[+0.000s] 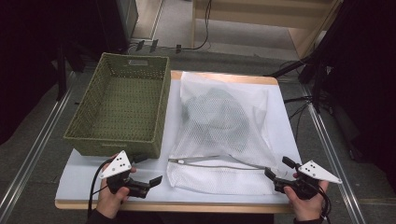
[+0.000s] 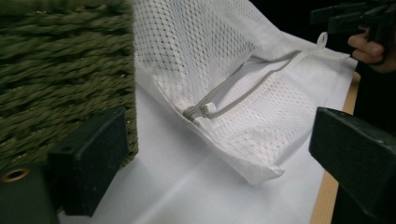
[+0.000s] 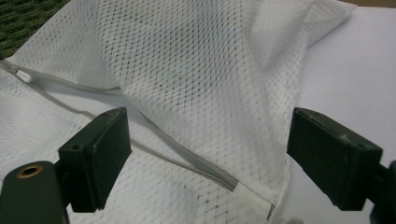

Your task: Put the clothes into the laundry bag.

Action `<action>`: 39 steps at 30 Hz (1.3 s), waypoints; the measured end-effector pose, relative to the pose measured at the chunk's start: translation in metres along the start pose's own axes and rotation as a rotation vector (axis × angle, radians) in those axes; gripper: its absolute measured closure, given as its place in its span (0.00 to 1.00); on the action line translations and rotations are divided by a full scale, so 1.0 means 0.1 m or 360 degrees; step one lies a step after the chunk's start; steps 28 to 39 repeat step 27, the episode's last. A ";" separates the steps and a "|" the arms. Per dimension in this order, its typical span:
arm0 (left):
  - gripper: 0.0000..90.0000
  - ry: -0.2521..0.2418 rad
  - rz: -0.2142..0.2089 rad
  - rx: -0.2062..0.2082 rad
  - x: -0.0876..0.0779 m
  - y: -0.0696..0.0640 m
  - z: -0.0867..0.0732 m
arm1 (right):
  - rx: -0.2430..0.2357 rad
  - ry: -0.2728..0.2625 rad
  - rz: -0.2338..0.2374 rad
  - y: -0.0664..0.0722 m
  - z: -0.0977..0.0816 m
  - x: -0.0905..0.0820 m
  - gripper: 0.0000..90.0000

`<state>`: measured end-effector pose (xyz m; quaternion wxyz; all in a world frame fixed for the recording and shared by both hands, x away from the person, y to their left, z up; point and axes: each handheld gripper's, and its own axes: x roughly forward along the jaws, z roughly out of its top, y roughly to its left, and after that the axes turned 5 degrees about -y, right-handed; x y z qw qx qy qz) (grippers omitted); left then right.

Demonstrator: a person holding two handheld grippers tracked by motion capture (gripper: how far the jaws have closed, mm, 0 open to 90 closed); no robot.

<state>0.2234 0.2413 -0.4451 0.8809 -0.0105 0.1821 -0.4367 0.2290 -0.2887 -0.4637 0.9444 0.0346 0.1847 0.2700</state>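
Observation:
A white mesh bag (image 1: 224, 140) lies flat on the white table, with a dark garment (image 1: 217, 109) showing through its far half. A grey zip (image 1: 210, 163) runs across the bag near its front end. My left gripper (image 1: 148, 169) is open just left of the bag's front left corner, beside the basket, with nothing between its jaws. In the left gripper view the mesh bag (image 2: 243, 84) and the zip's end (image 2: 205, 109) lie ahead of the open gripper (image 2: 222, 158). My right gripper (image 1: 279, 167) stands open at the bag's front right corner. Its own view shows the mesh (image 3: 196, 70) and zip (image 3: 187, 161) between the wide jaws, untouched.
A green woven basket (image 1: 116, 140) stands empty at the table's left, close against the bag; its wall (image 2: 56, 70) is right beside my left jaw. Bare white table top (image 1: 84, 179) lies along the front left. Dark stands and cables surround the table.

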 end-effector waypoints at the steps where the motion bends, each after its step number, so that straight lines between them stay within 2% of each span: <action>1: 0.02 -0.0021 -0.0013 -0.0012 -0.04 0.02 -0.01 | -0.0005 0.0006 0.0002 0.00 0.00 0.00 0.12; 7: 0.00 -0.0087 -0.0007 -0.0043 -0.12 0.08 0.00 | -0.0010 0.0022 -0.0023 0.01 -0.01 0.02 0.08; 14: 0.00 -0.0056 -0.0001 -0.0048 -0.09 0.08 -0.02 | -0.0006 0.0037 -0.0043 0.00 -0.03 0.03 0.08; 24: 0.00 0.0002 -0.0005 -0.0041 -0.02 0.08 -0.06 | -0.0011 0.0057 -0.0035 0.00 -0.04 0.05 0.08; 39: 0.00 0.0008 -0.0003 -0.0042 -0.01 0.08 -0.06 | -0.0006 0.0065 -0.0034 0.00 -0.05 0.06 0.09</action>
